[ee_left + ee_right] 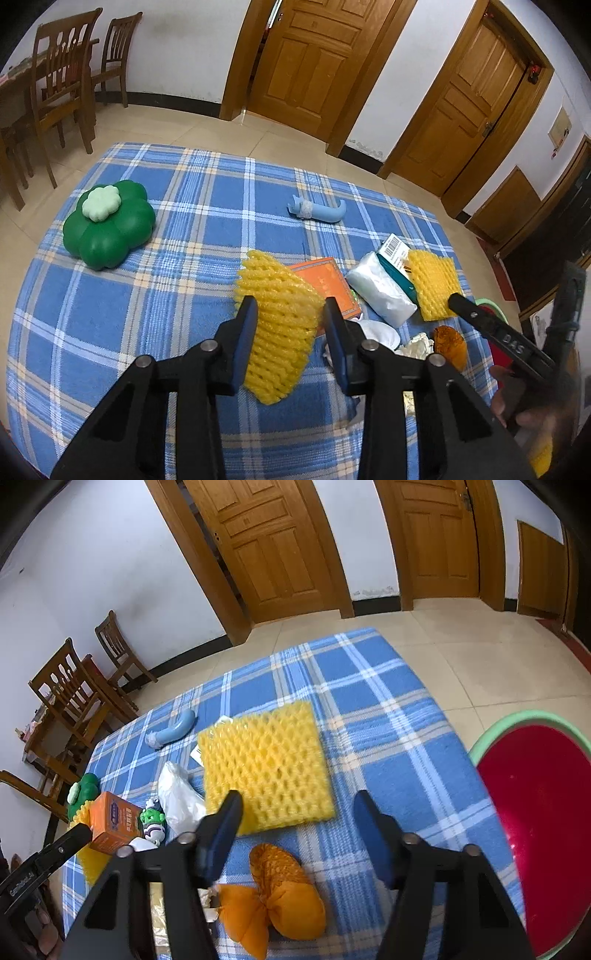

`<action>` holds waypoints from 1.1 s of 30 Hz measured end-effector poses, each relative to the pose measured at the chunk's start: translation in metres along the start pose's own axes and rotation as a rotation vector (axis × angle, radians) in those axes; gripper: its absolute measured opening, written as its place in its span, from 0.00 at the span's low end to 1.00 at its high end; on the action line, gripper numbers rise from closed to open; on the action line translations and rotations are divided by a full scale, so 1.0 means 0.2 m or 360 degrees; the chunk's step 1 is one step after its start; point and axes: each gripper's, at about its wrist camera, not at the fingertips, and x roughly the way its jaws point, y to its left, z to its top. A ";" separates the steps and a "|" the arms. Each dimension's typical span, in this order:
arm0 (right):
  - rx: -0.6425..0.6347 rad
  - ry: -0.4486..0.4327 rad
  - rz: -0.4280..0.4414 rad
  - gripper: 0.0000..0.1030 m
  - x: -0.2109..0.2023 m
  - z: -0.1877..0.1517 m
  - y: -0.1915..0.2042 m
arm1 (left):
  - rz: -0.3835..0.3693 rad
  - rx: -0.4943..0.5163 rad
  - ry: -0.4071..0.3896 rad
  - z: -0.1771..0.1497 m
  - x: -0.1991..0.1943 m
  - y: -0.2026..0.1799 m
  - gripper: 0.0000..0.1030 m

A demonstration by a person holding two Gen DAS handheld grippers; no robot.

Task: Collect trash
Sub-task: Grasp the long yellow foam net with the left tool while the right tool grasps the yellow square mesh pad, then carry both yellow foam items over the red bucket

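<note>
A yellow foam fruit net [284, 325] sits between the blue pads of my left gripper [290, 314], which is shut on it, with the net's lower end hanging over the blue plaid tablecloth [129, 332]. A second yellow foam net [266, 764] lies flat on the cloth. My right gripper [299, 808] hovers open at its near edge, its left finger over the net's corner and nothing pressed between the pads. An orange mesh bag [284, 897] lies just below that gripper. The left wrist view shows a right gripper finger [465, 310] at this second net [434, 284].
A red basin with a green rim [517, 716] stands beside the table at the right. On the cloth are an orange box [328, 288], a white plastic packet [380, 295], a blue tube toy [317, 210], a green clover-shaped box [107, 225] and a small green figure [151, 821]. Wooden chairs [62, 85] stand far left.
</note>
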 end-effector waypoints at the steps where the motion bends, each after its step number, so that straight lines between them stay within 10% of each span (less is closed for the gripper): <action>1: 0.0003 0.0004 0.0007 0.52 0.00 0.00 0.00 | -0.0005 -0.0001 -0.0001 0.00 0.00 0.00 0.31; 7: 0.0009 0.0000 0.0038 0.12 0.00 -0.02 0.00 | -0.0030 0.0013 -0.0016 -0.01 -0.03 -0.01 0.25; 12: 0.0010 -0.0038 0.0032 0.08 -0.04 -0.02 -0.01 | -0.0048 0.0022 -0.0037 -0.01 -0.06 -0.03 0.24; 16: 0.0025 -0.0067 0.0042 0.10 -0.07 -0.01 -0.03 | -0.0054 0.0021 -0.0055 -0.01 -0.09 -0.03 0.24; 20: 0.0020 -0.0103 0.0004 0.51 -0.08 0.01 -0.04 | -0.0062 0.0014 -0.0076 -0.01 -0.11 -0.03 0.24; 33: -0.0107 -0.0095 0.0085 0.60 0.06 0.08 -0.03 | -0.0011 0.0002 -0.0133 0.03 -0.11 0.00 0.24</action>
